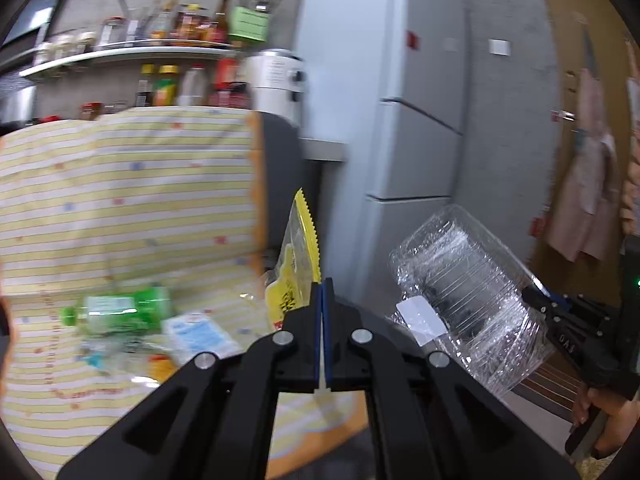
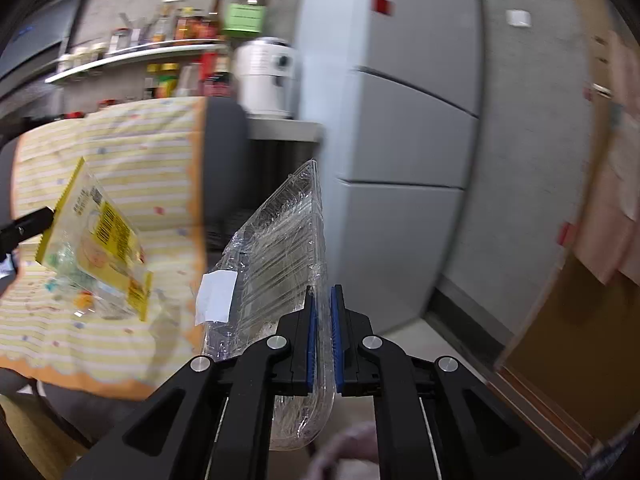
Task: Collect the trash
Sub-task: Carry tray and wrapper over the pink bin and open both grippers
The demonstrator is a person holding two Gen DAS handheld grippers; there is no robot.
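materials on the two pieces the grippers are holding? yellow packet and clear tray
Yellow packet: looks like thin glossy plastic film; partly see-through, printed, zigzag-cut edge. Clear tray: seemingly thin rigid transparent plastic, ribbed and shiny, with a white paper-like label.

Yellow-and-clear plastic snack wrapper (image 1: 294, 276) with a serrated edge: held upright, raised above the table. Crumpled clear plastic tray (image 2: 276, 248) with a white label: tilted, held to the wrapper's right. Green-labelled plastic bottle (image 1: 120, 310): lying on its side at left among other wrappers.
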